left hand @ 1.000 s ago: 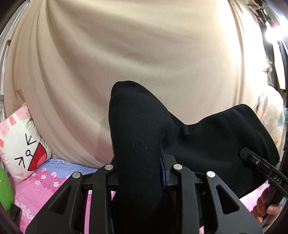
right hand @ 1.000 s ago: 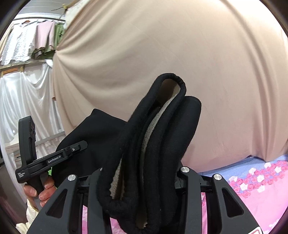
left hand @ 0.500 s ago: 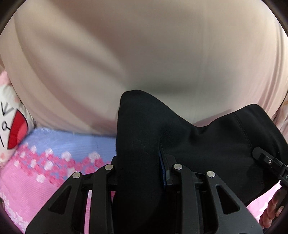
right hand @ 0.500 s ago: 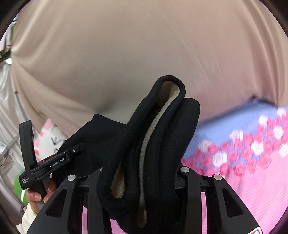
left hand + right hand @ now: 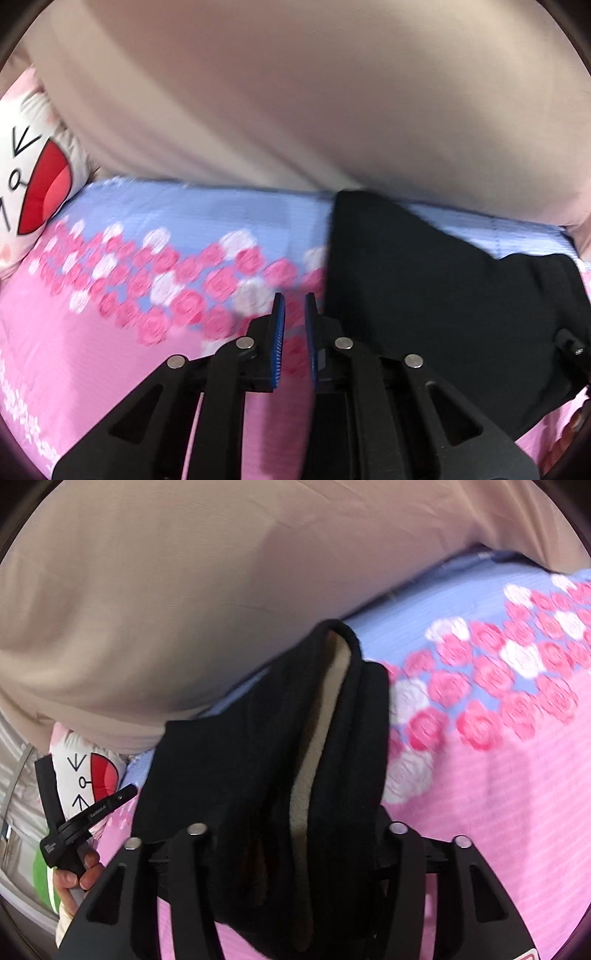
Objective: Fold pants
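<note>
The black pants with a beige fleece lining hang to the right of my left gripper. Its blue pads stand a narrow gap apart with nothing between them, over the pink floral bedsheet. My right gripper is shut on a thick bunched fold of the pants, which hides its fingertips. The left gripper's handle and the hand holding it show at the left of the right wrist view.
A beige curtain hangs behind the bed. A white cartoon rabbit pillow lies at the left of the bed; it also shows in the right wrist view. A green object sits by the hand.
My left gripper has let go of the pants and its jaws have parted slightly; the cloth now hangs to its right. Both views have tilted down toward the bed. The right gripper still holds its fold.
</note>
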Tool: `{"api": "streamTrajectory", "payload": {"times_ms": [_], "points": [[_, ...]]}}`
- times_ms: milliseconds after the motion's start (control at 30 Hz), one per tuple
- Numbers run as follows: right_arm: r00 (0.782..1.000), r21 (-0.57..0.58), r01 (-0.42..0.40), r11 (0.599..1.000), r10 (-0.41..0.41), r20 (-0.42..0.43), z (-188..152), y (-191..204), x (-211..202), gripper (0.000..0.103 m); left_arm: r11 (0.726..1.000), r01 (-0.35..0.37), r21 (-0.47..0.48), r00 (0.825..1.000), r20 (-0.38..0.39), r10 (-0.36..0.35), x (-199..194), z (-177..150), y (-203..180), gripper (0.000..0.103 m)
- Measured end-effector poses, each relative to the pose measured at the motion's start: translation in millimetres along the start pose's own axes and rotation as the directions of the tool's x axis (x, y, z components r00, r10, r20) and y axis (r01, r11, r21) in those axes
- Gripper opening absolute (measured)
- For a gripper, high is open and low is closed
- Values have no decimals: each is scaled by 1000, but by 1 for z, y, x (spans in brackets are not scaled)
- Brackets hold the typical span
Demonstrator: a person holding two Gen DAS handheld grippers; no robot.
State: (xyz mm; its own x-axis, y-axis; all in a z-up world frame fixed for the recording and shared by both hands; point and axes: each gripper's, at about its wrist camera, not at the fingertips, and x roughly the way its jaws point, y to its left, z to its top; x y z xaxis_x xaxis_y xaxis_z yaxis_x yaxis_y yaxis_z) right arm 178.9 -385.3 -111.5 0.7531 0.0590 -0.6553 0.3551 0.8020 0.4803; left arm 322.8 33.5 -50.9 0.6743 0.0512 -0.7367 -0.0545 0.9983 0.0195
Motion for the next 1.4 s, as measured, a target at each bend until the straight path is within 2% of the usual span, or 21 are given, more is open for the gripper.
{"api": "streamTrajectory", "payload": {"times_ms": [67,133,200,300,367,500,600,667,700,733,767,800,833,867,1000,1133,1167,1233,1267,1333,1400], "points": [[999,5,46,999,-46,11,-2,-1,-16,63,1000,-4,10,1000,-13,4,-3,-5,8,11],[991,-2,113,994,-112,69,-2,-5,-38,68,999,-18,30,1000,-19,19,-17,-12,12,20],[978,-3,166,986,-164,129,-4,-5,-61,69,1000,-5,25,1000,-31,5,-24,-16,16,53],[975,-47,157,986,-147,168,-5,11,-83,69,993,109,-45,993,-37,-111,-33,-20,24,84],[980,-96,134,986,-118,160,-5,20,-86,69,983,162,-81,985,-51,-166,-30,-20,23,88],[984,-71,166,984,-160,82,-10,7,-67,72,964,222,-146,961,-136,-242,-3,-27,15,88],[999,60,36,998,-36,-4,-14,-12,-49,72,929,306,-208,925,-165,-342,12,-30,14,88],[999,77,5,997,-2,-40,-14,-14,-39,72,904,342,-256,906,-167,-389,20,-31,15,83],[998,84,-6,996,11,-56,-14,-15,-33,72,897,362,-255,898,-163,-408,21,-31,14,62],[995,103,-35,994,44,-87,-15,-16,-24,72,877,400,-265,874,-178,-453,23,-30,11,55],[994,118,-50,992,61,-89,-17,-16,-18,66,872,397,-287,872,-180,-456,22,-30,11,49],[996,101,-42,994,50,-71,-17,-13,-17,41,867,402,-295,867,-180,-464,20,-28,11,39],[993,93,-65,994,73,-89,-16,-8,-14,35,872,393,-292,874,-178,-453,15,-26,10,35],[993,103,-79,992,87,-84,-15,-3,-20,34,874,389,-290,877,-173,-448,9,-23,11,22],[987,52,-139,989,142,-70,-17,23,-59,32,837,445,-320,843,-166,-511,-29,-21,25,18],[988,30,-60,998,63,-141,-41,9,-57,45,866,403,-295,844,-245,-477,-20,-51,23,22],[986,49,-3,999,11,-164,-48,-4,-48,48,871,390,-298,853,-238,-464,-13,-57,23,32],[989,119,-42,992,58,-133,-52,-15,-57,48,875,382,-298,867,-210,-451,-20,-58,26,35],[993,101,-8,995,19,-115,-49,-10,-68,48,886,362,-290,884,-196,-425,-31,-55,29,34],[993,-14,117,993,-116,31,-39,15,-105,52,913,321,-249,923,-131,-361,-54,-46,30,33],[985,-88,138,987,-127,116,-27,39,-122,50,948,263,-181,960,-49,-276,-78,-28,22,33]]}}
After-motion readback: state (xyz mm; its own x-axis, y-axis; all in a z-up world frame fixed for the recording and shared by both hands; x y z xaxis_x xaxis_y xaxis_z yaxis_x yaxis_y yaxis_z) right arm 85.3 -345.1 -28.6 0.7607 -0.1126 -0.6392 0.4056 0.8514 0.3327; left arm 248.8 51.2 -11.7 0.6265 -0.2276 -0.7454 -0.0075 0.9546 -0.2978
